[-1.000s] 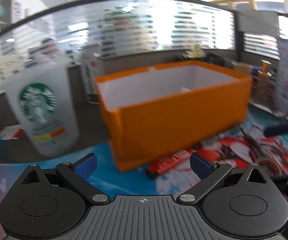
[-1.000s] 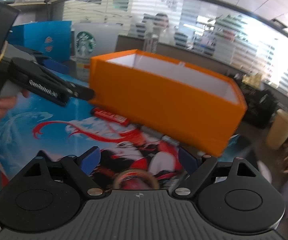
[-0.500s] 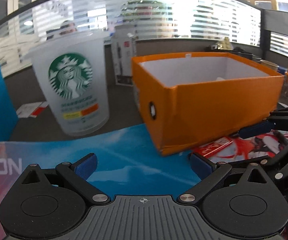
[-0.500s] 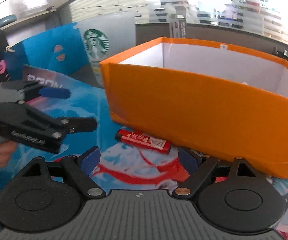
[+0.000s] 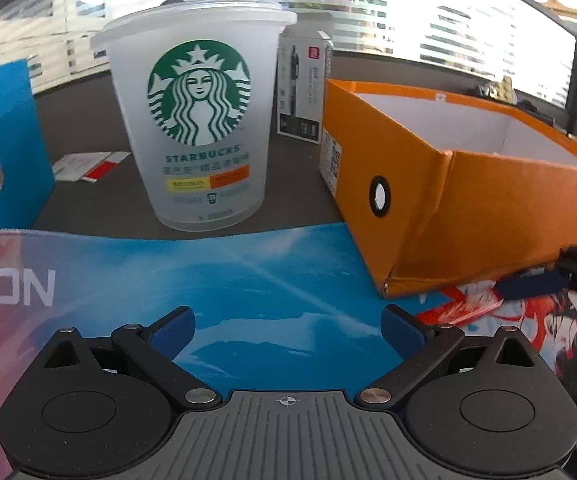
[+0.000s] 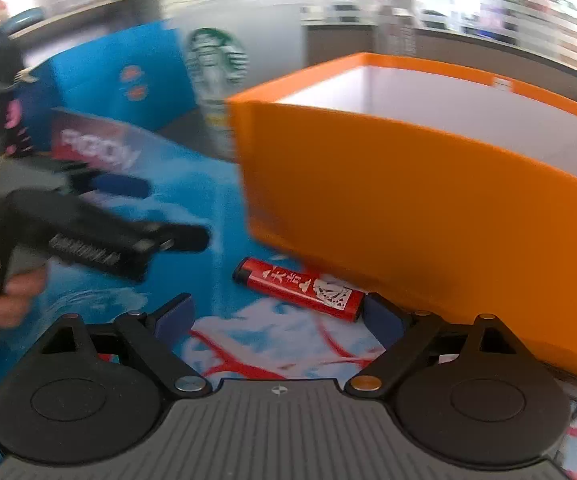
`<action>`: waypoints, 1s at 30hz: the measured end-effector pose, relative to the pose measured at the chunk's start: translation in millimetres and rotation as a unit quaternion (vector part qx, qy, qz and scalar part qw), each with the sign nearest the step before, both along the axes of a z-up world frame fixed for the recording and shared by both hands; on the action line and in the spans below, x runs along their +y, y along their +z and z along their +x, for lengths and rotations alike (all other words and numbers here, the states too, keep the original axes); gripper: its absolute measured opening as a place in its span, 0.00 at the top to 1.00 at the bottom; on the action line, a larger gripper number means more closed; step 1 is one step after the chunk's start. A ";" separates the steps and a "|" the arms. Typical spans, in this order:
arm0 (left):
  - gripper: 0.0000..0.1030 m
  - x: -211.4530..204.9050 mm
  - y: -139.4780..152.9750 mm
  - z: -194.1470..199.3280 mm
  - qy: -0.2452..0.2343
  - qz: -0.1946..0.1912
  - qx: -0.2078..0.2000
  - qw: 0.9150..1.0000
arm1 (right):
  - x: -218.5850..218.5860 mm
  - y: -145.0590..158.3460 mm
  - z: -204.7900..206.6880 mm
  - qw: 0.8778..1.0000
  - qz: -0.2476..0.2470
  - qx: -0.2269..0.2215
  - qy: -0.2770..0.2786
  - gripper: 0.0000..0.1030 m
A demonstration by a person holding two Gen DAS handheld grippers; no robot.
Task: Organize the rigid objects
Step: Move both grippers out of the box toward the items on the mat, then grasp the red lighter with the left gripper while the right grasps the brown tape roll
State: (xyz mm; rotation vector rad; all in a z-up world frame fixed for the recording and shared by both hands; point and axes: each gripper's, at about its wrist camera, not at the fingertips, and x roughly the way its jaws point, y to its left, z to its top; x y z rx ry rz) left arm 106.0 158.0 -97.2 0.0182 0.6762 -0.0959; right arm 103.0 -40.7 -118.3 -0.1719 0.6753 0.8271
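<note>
An open orange box [image 5: 480, 216] with a white inside stands on a printed desk mat [image 5: 256, 280]; it also shows in the right wrist view [image 6: 428, 208]. A red lighter [image 6: 300, 289] lies flat on the mat against the box's near wall, just ahead of my right gripper [image 6: 278, 318], which is open and empty. A bit of the lighter [image 5: 468, 304] shows at the box corner in the left wrist view. My left gripper [image 5: 286, 326] is open and empty over the blue part of the mat, facing a frosted Starbucks cup [image 5: 198, 120].
A blue carton [image 5: 0, 148] stands at the left, a black-and-white pen box [image 5: 304, 92] behind the cup, and a paper slip [image 5: 88, 166] on the dark table. The left gripper and hand [image 6: 80, 232] show at the left in the right wrist view.
My left gripper has swung left, so the cup is now centred and the box sits to the right. My right gripper has moved closer to the lighter, which now lies between its fingers' line.
</note>
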 end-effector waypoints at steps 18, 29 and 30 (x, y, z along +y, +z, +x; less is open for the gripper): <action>0.03 -43.9 7.8 -19.4 0.013 -0.007 -0.021 1.000 | -55.3 22.7 -82.1 0.995 -0.045 -0.088 -0.007 0.06; 0.03 -69.1 -10.7 -10.4 0.051 -0.013 0.012 0.999 | -85.7 12.9 -83.4 0.993 -0.047 -0.084 -0.065 0.12; 0.03 -70.6 -11.6 -11.5 0.053 -0.011 0.012 0.998 | -86.9 10.4 -81.9 0.994 -0.044 -0.081 -0.067 0.11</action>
